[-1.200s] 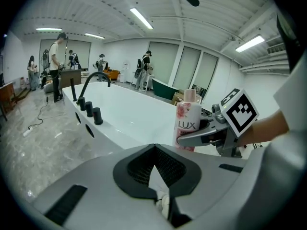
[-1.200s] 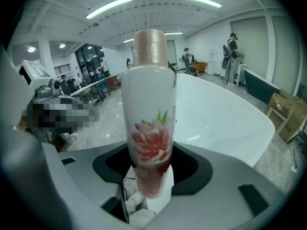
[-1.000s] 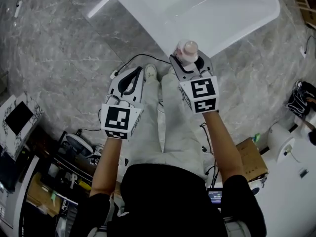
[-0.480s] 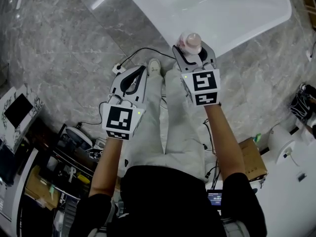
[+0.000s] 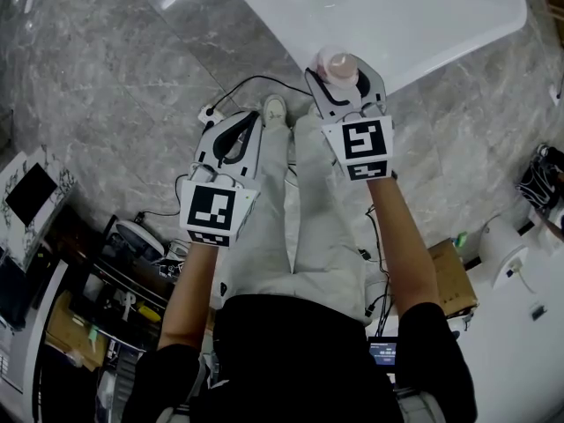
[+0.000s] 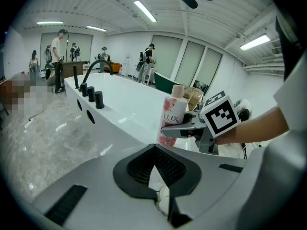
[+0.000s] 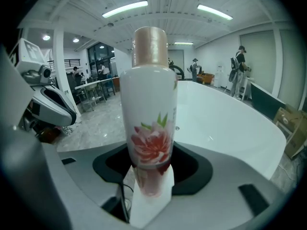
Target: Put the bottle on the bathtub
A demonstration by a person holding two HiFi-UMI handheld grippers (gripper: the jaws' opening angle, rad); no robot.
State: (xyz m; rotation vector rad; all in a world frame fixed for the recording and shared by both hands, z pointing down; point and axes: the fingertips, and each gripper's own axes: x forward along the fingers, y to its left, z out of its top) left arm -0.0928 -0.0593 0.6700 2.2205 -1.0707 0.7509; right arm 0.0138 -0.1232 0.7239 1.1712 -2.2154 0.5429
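Observation:
A white bottle [image 5: 337,67] with a pink flower print and a beige cap stands upright in my right gripper [image 5: 340,83], which is shut on its lower body. In the head view the bottle sits at the near rim of the white bathtub [image 5: 414,25]. In the right gripper view the bottle [image 7: 148,123] fills the middle, with the bathtub [image 7: 230,123] behind it. My left gripper [image 5: 233,141] hangs lower left over the floor, shut with nothing in it. From the left gripper view the bottle [image 6: 171,115] and right gripper [image 6: 184,128] show beside the bathtub [image 6: 120,107].
The floor is grey marble [image 5: 106,77]. A white plug strip and black cable [image 5: 211,113] lie by the person's shoe [image 5: 275,108]. A cardboard box [image 5: 451,280] sits right. A black faucet [image 6: 96,73] stands on the tub's far rim. Several people stand in the background.
My right gripper has carried the bottle forward, from short of the tub to its near rim. The left gripper has hardly moved.

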